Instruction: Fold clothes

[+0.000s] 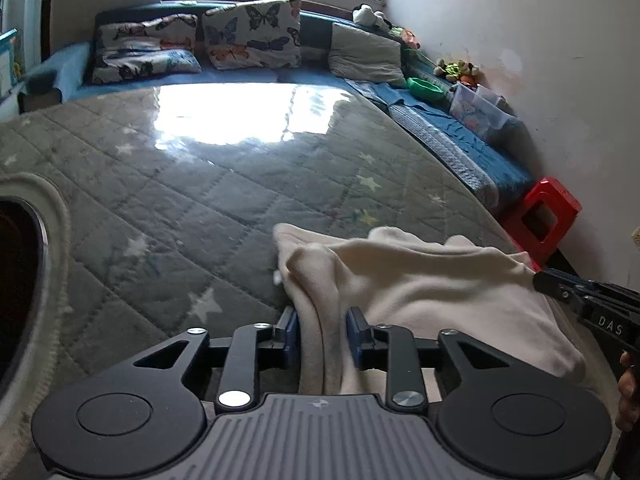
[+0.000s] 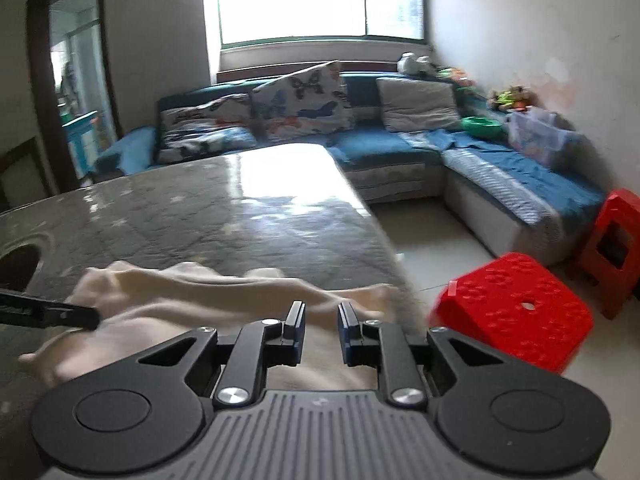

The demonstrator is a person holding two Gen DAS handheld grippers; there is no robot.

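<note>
A cream garment [image 1: 420, 280] lies bunched on the grey quilted star-pattern table [image 1: 180, 200] near its front right edge. My left gripper [image 1: 322, 334] is open, with a fold of the garment running between its blue-padded fingers [image 1: 292, 332]. The right gripper shows at the right edge of the left wrist view [image 1: 592, 304]. In the right wrist view the garment [image 2: 208, 292] spreads below my right gripper [image 2: 320, 332], which is open above it with nothing between its fingers. The left gripper's tip [image 2: 60, 314] reaches onto the garment from the left.
A blue corner sofa [image 2: 500, 176] with butterfly cushions [image 1: 252, 34] stands behind and right of the table. Two red plastic stools [image 2: 516, 312] [image 2: 616, 240] stand on the floor to the right. A dark round opening [image 1: 20, 280] sits at the table's left.
</note>
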